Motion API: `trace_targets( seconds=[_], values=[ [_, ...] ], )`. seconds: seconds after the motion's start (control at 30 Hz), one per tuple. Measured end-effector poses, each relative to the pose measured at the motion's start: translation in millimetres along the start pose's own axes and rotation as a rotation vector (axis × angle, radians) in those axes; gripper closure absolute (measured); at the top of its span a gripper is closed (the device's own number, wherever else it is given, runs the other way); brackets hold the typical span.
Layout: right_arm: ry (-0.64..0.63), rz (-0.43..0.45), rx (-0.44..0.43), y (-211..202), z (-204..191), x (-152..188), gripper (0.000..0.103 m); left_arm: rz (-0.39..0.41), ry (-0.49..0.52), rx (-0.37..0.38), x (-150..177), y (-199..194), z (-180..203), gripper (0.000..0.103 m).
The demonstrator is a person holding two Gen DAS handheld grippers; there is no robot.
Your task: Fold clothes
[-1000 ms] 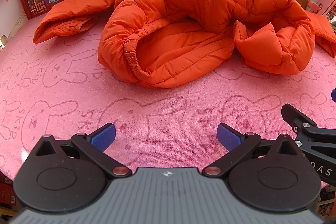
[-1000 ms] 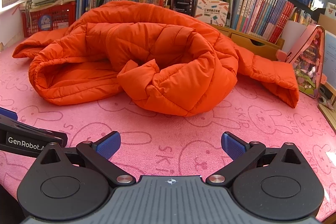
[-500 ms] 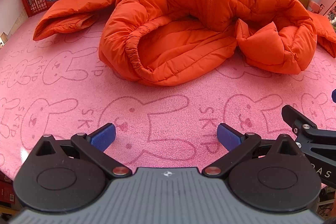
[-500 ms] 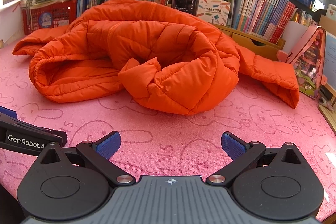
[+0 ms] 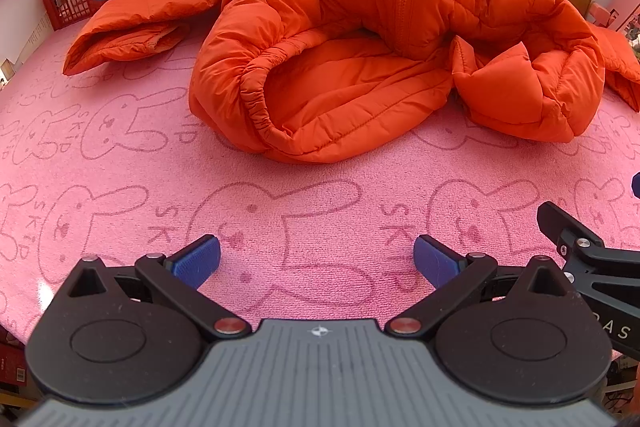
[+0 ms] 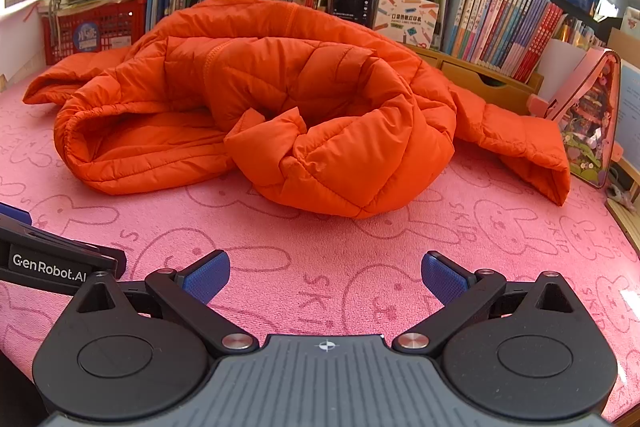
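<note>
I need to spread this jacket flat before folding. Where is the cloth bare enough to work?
The widest bare pink cloth lies between the orange jacket and both open grippers, left and right. A smaller bare patch lies in front of the left sleeve. The back is crowded: red crate, books, pink case.

My left gripper [image 5: 316, 261] and right gripper [image 6: 325, 277] match: ribbed grey housings, black round-hubbed linkages with silver pivot screws, and blue textured fingertip pads [image 6: 206, 277]. White "GenRobot.AI" lettering marks the left unit's black side, seen from the right wrist.
</note>
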State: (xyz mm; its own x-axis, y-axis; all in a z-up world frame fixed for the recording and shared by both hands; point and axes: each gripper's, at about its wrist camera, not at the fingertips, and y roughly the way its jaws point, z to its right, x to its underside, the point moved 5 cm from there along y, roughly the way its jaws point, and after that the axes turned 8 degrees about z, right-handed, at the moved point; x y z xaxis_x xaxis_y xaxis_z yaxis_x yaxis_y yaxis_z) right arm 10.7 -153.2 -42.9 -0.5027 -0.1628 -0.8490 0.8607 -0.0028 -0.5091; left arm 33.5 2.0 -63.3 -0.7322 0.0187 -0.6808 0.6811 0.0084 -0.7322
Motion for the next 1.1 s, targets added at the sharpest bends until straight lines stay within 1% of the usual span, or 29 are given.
trace_targets(
  seconds=[0.17,0.27,0.4,0.5,0.6,0.63,0.7,0.73,0.8,0.83,0.87,0.9,0.93,0.97,1.0,1.03,1.1],
  values=[
    [0.0,0.004,0.001,-1,0,-1,0.0,0.001,0.0,0.001,0,0,-1,0.0],
    [0.025,0.026,0.01,4,4,-10,0.0,0.017,-0.015,-0.026,-4,-1,-9,0.0],
    [0.068,0.058,0.019,14,12,-25,0.0,0.068,-0.045,-0.083,-20,-3,-30,0.0],
    [0.117,0.056,-0.001,30,17,-40,0.0,0.116,-0.046,-0.131,-35,-2,-41,0.0],
    [0.194,0.068,-0.045,44,21,-54,0.0,0.175,-0.053,-0.171,-52,5,-50,0.0],
    [0.196,0.069,-0.044,50,22,-57,0.0,0.187,-0.056,-0.182,-57,10,-52,0.0],
    [0.158,0.063,-0.009,63,24,-59,0.002,0.201,-0.051,-0.225,-67,25,-58,0.0],
    [0.13,0.058,0.012,69,26,-59,0.004,0.21,-0.046,-0.261,-70,31,-61,0.0],
    [0.058,0.052,0.081,77,36,-55,0.012,0.234,-0.004,-0.436,-73,39,-71,0.0],
    [0.035,0.051,0.121,77,45,-52,0.012,0.245,0.041,-0.529,-74,42,-76,0.0],
    [0.018,0.049,0.161,77,55,-49,0.012,0.258,0.082,-0.584,-74,43,-79,0.0],
    [0.009,0.045,0.193,76,66,-46,0.011,0.267,0.102,-0.598,-74,43,-82,0.0],
    [0.007,0.039,0.22,75,78,-43,0.009,0.271,0.104,-0.587,-73,43,-85,0.0],
    [0.014,0.033,0.232,74,90,-40,0.004,0.269,0.099,-0.564,-72,43,-87,0.0],
    [0.032,0.028,0.227,73,100,-38,0.003,0.265,0.093,-0.538,-70,42,-88,0.0],
    [0.045,0.022,0.236,72,109,-37,0.003,0.265,0.1,-0.546,-68,42,-90,0.0],
    [0.043,0.015,0.287,66,125,-33,0.005,0.266,0.122,-0.566,-65,40,-93,0.0]
  ],
)
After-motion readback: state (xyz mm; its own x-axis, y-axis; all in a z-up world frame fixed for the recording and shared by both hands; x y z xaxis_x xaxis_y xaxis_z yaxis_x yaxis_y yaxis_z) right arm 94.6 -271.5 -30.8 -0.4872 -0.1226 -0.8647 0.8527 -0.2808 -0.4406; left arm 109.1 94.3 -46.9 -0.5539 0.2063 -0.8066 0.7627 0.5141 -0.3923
